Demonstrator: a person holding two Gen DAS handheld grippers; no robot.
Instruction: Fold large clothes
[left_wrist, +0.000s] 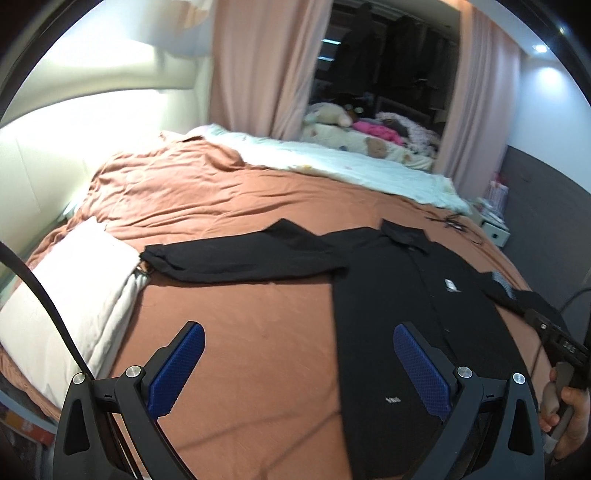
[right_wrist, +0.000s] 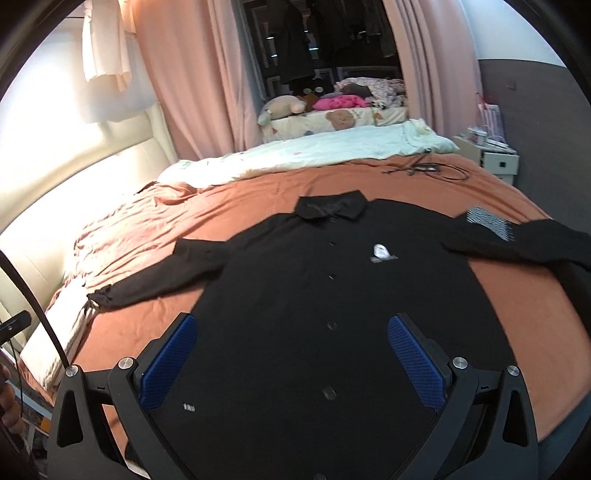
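Your bed (right_wrist: 498, 295), rust-brown cover.
Ahead of your grippers lies the black shirt (right_wrist: 314, 314), sleeves spread; beyond it, a pale quilt (right_wrist: 314, 151); left, a white pillow (left_wrist: 74, 295).

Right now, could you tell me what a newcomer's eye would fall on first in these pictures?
A black shirt lies face up across the rust-coloured bedspread, collar at the far end and both sleeves spread out to the sides. Both grippers hover open above it: the right gripper over the button line, the left gripper over the shirt's edge and bare bedspread. A white pillow lies by one cuff.
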